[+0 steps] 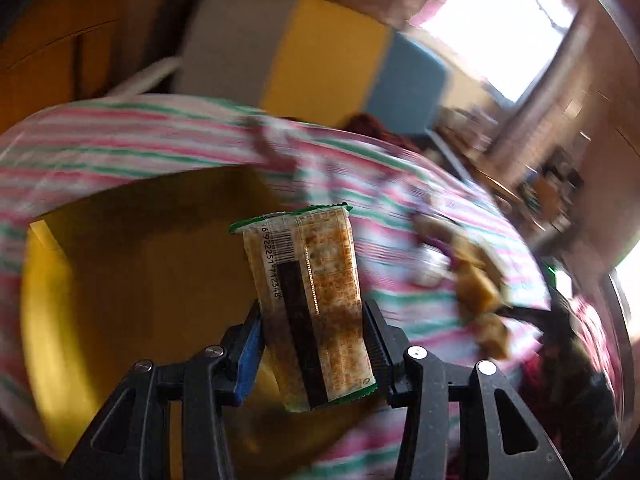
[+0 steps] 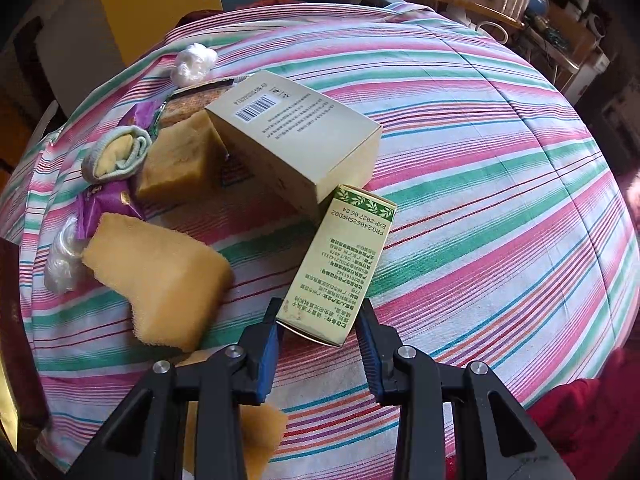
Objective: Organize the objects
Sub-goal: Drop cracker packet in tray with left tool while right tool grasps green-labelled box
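My left gripper (image 1: 314, 332) is shut on a clear cracker packet (image 1: 310, 300) with a barcode and green ends, held upright above a yellow box or bin (image 1: 132, 280) beside the striped cloth; the view is blurred. My right gripper (image 2: 318, 320) is shut on the near end of a slim cream-and-green carton (image 2: 344, 256) that lies on the striped tablecloth (image 2: 480, 160). A larger beige box (image 2: 296, 136) rests tilted just beyond the carton.
Left of the boxes lie yellow sponges (image 2: 160, 280), a brown block (image 2: 180, 160), a purple wrapper (image 2: 104, 200), a rolled sock (image 2: 116, 154) and crumpled plastic (image 2: 194, 62). A cluttered shelf (image 2: 540, 20) stands at the far right.
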`<state>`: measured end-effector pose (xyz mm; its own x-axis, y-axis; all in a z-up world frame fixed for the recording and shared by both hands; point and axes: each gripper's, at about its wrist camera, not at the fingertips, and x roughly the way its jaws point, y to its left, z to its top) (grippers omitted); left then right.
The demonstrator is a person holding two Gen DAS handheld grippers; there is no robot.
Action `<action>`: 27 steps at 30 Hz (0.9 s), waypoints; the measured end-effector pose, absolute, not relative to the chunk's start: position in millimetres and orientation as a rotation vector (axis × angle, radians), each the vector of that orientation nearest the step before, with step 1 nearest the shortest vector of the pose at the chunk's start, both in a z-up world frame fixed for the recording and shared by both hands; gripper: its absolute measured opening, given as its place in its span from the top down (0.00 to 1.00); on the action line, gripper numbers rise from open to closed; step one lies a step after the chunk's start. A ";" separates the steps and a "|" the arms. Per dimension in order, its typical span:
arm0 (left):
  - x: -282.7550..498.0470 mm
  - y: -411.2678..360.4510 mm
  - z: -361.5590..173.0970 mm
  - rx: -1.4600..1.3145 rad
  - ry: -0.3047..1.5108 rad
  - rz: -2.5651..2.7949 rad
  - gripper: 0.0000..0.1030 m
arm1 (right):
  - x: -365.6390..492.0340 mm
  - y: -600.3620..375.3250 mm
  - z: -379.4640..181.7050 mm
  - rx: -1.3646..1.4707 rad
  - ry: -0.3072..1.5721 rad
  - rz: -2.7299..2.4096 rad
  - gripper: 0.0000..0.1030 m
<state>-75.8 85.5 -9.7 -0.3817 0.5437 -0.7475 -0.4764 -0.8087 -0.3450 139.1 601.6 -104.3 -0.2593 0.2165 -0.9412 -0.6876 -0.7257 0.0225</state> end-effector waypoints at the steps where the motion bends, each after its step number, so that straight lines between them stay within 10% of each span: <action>1: -90.3 69.1 -16.1 -1.268 -0.091 2.246 0.55 | 140.3 602.0 -103.0 -1.410 0.582 2.029 0.65; 27: -185.0 -11.5 -60.7 -1.435 0.005 2.587 0.39 | 174.8 636.9 -84.3 -1.468 0.497 2.041 0.65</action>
<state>-185.0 -11.5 -60.7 -0.5163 0.1579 -0.8417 -0.1611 -0.9832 -0.0856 174.8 636.9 -84.3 -0.2340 0.2318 -0.9442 -0.6399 -0.7679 -0.0299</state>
